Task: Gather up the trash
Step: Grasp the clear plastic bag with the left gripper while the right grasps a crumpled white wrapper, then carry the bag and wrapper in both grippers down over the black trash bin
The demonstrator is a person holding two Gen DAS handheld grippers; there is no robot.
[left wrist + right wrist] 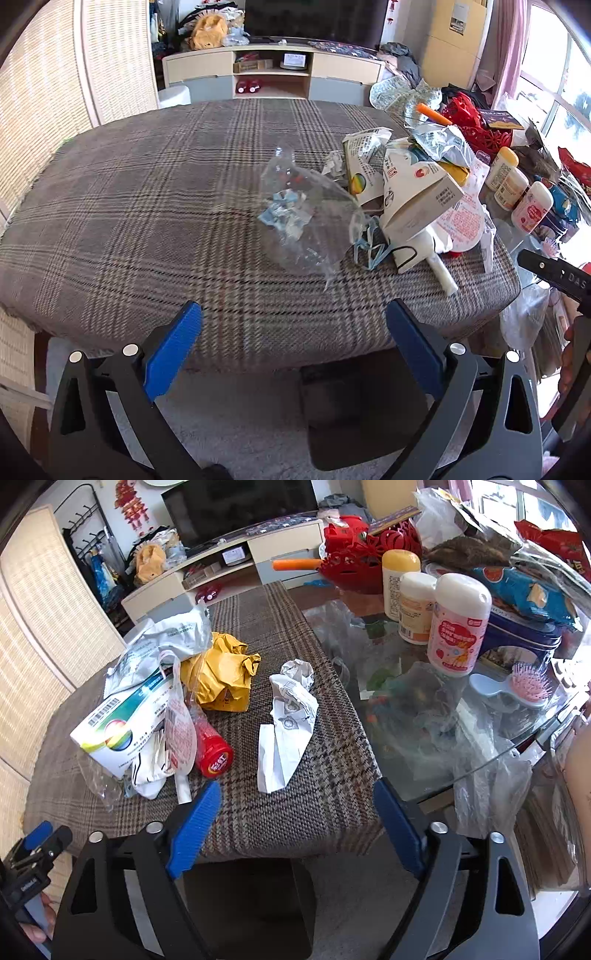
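We hold the left gripper (293, 332) low before the near edge of the plaid woven cloth (147, 206), its ribbed blue pads spread wide with nothing between them. The right gripper (297, 812) hangs the same way at the cloth's near edge, jaws far apart and empty. The trash sits in a heap on the cloth's right half: from the left wrist we see a crumpled clear plastic bag (306, 218) with pale blue scraps inside, lying nearest the middle, and just beside it a folded white carton (417, 195) with printed panels, leaning against torn paper. From the right wrist we see a crushed yellow paper wad (221, 675), a creased white paper strip (288, 723) lying apart from the heap, a flat white box (122, 731) with a rainbow circle, and a red round cap (214, 757) touching a thin printed wrapper. To the right lies a glass tabletop (424, 760) carrying three smooth cylindrical bottles (458, 624), wrinkled clear film and a pink bristled hairbrush (532, 686).
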